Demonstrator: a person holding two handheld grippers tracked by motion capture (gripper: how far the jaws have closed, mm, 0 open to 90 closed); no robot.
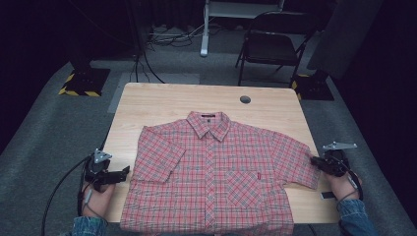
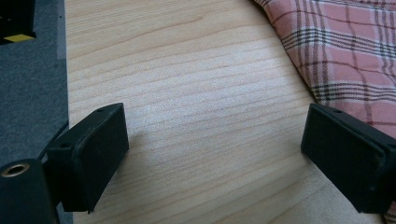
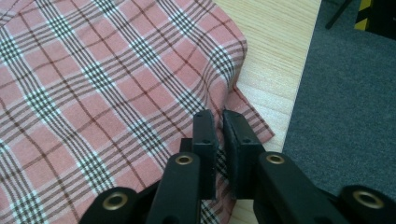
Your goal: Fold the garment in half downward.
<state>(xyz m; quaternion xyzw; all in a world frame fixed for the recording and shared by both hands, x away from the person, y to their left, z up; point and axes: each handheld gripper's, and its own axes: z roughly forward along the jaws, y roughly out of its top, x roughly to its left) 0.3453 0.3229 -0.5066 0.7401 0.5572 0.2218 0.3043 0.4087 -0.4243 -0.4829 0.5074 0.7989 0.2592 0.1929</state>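
**Op A:** Shirt (image 1: 211,172) is spread flat, front up and buttoned, across the near half of the bench (image 1: 162,101), collar pointing away from me. Its hem comes right to the near edge of the bench.

**Op B:** How do you expect it to handle?

**Op A:** I'd say light, thin woven cotton, completely limp. It will sag and drape from wherever I pinch it, and it shouldn't slide out of the pads. Nothing fragile, though the buttons could snag.

**Op B:** Left side first?

**Op A:** My left gripper (image 1: 123,173) sits low over bare wood just beside the left sleeve (image 1: 155,160), jaws wide apart with nothing between them. In the left gripper view the plaid edge (image 2: 345,51) lies just by one jaw. I'd take that sleeve by its hemmed cuff, where the doubled cloth gives the pads more to bite on.

**Op B:** And the right?

**Op A:** My right gripper (image 3: 218,122) has its jaws drawn together at the outer corner of the right sleeve (image 1: 297,160), close to the bench's edge. In the right gripper view the cloth puckers up into the narrow gap, so I judge it is pinched on the cuff (image 3: 250,123). That's a fair hold, at a corner with a stitched hem.
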